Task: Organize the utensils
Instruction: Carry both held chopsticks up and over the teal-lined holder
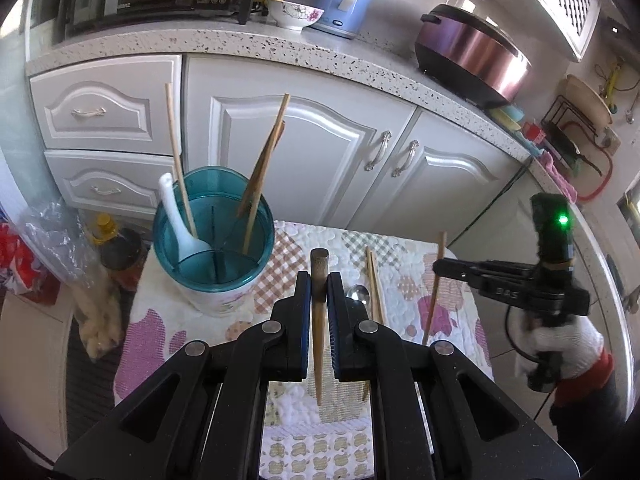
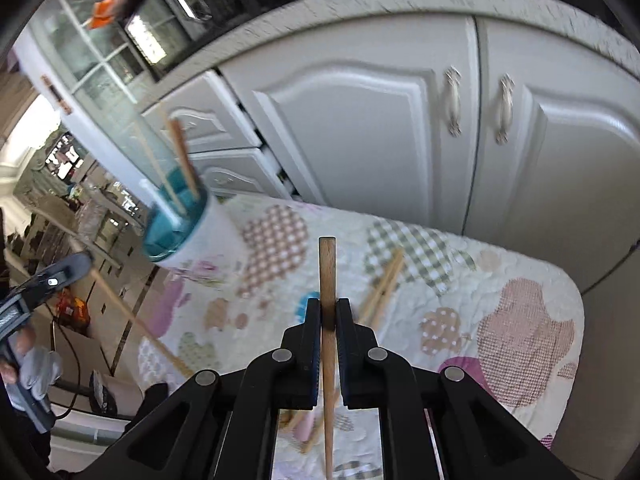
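Chopsticks are the business at hand: each gripper holds one upright above the quilted surface [image 1: 404, 264]. The left gripper [image 1: 319, 284] has its jaws pressed narrowly on a dark-topped chopstick [image 1: 319, 320], whose thin end points down toward the cloth. The right gripper [image 2: 329, 312] likewise has its jaws pinched on a pale wooden chopstick [image 2: 328, 276]; in the left wrist view that gripper [image 1: 442, 268] reaches in from the right, carried by a white-gloved hand [image 1: 568, 344]. A teal-rimmed utensil holder [image 1: 214, 236] stands at the far left of the surface, holding several chopsticks [image 1: 260, 176] and a white spoon [image 1: 180, 220], all leaning on its rim. A loose pair of chopsticks [image 1: 375, 284] lies on the cloth just beside a metal spoon [image 1: 357, 293], between the two grippers. White cabinet doors [image 1: 304, 148] rise behind.
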The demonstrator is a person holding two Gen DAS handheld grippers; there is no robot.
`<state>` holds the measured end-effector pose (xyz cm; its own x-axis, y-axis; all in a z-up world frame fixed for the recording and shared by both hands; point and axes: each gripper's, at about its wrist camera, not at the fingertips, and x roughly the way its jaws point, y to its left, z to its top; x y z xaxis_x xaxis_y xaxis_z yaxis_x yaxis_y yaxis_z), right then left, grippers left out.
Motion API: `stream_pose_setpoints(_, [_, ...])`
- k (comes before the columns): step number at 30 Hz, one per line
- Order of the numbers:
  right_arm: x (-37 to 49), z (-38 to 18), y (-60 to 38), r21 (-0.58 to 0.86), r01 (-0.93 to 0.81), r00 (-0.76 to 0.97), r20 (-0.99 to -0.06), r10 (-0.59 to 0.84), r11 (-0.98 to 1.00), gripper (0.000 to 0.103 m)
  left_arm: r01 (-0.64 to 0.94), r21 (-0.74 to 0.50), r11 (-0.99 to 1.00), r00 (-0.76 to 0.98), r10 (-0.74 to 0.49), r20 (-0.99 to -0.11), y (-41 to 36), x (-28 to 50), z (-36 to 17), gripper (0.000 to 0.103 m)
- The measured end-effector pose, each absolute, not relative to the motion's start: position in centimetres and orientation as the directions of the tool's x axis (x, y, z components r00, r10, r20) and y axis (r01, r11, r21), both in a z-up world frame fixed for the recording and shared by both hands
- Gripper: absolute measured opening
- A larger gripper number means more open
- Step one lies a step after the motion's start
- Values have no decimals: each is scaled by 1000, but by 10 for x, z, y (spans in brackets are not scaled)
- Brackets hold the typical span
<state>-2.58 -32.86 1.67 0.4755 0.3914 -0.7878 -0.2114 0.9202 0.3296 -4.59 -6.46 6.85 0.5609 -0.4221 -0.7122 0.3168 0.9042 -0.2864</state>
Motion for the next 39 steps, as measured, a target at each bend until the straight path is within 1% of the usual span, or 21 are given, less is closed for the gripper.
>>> stream_pose_setpoints(4, [-29, 35, -312, 296, -248, 508, -771, 384, 922, 7, 308, -273, 911, 575, -407, -710, -59, -50, 72, 7])
stream_pose_setpoints(12, [-32, 75, -291, 271, -323, 550, -726, 413, 907, 7, 302, -254, 919, 607, -391, -692, -50, -54, 86, 7])
stream_pose_setpoints(20, [-25, 110, -263, 254, -401, 564, -688, 456, 880, 7, 291, -279, 915, 621, -403, -672, -34, -51, 102, 7])
stream_pose_setpoints(24, [-25, 134, -249, 238, -446, 573, -664, 480, 863, 7, 286, -294, 912, 645, -410, -645, -20, -46, 124, 7])
stream_pose_setpoints(32, [-16, 176, -223, 203, -523, 583, -623, 521, 828, 7, 267, -277, 923, 715, -382, -585, 4, -30, 164, 7])
stream_pose_setpoints(39, [-5, 187, -211, 194, -537, 588, -612, 528, 821, 7, 242, -282, 929, 756, -362, -545, 18, -21, 183, 7])
